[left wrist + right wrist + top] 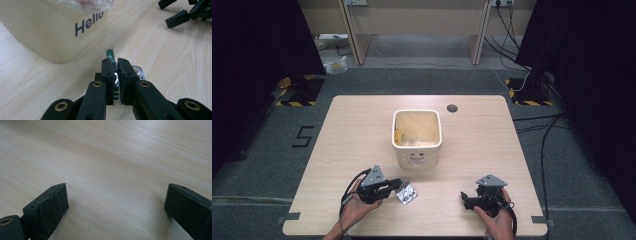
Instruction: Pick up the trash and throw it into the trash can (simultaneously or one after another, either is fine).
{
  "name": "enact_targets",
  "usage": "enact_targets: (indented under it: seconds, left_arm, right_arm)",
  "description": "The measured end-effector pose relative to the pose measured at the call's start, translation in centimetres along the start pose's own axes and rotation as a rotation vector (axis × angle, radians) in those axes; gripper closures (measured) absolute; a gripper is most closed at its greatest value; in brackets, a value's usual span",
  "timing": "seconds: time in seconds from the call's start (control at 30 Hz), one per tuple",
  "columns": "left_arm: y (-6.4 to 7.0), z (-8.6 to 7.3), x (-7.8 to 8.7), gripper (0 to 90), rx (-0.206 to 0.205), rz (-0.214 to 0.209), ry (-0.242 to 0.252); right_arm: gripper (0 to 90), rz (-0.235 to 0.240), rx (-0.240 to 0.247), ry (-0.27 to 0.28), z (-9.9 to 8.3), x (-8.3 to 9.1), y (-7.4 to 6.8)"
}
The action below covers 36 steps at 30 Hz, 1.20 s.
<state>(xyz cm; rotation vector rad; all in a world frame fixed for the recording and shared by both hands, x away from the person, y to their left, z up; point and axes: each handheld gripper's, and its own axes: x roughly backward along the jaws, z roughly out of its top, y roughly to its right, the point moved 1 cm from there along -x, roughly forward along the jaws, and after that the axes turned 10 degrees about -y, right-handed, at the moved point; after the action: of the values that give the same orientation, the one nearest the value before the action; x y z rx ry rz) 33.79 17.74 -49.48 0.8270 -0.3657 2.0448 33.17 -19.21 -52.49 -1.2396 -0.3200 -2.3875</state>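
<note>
We see the left gripper (114,65) clamped on a silver foil wrapper (407,193), partly hidden between its jaws, beside the cream bin (417,155). The right gripper (465,198) rests wide open, empty.

One cream bin (417,136), one silver wrapper (406,194), two tools, one table (362,130)
</note>
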Motion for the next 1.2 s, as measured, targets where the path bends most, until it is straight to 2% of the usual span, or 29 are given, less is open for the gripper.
enact_targets:
  seconds: [0.17, 0.53, 0.83, 1.2]
  left_arm:
    - [0.4, 0.5, 0.4, 83.7, -0.025, -0.003, 0.001]
    - [0.2, 1.1, 1.0, 83.7, -0.032, -0.009, 0.003]
    - [-0.5, 2.1, 2.8, 83.8, -0.031, -0.003, 0.036]
    - [-1.2, 3.0, 4.3, 83.8, -0.034, 0.001, 0.046]
  right_arm:
    - [5.3, 0.000, 0.000, 0.000, 0.0, 0.0, 0.0]
    - [5.3, 0.000, 0.000, 0.000, 0.0, 0.0, 0.0]
    - [5.3, 0.000, 0.000, 0.000, 0.0, 0.0, 0.0]
    - [5.2, 0.000, 0.000, 0.000, 0.0, 0.0, 0.0]
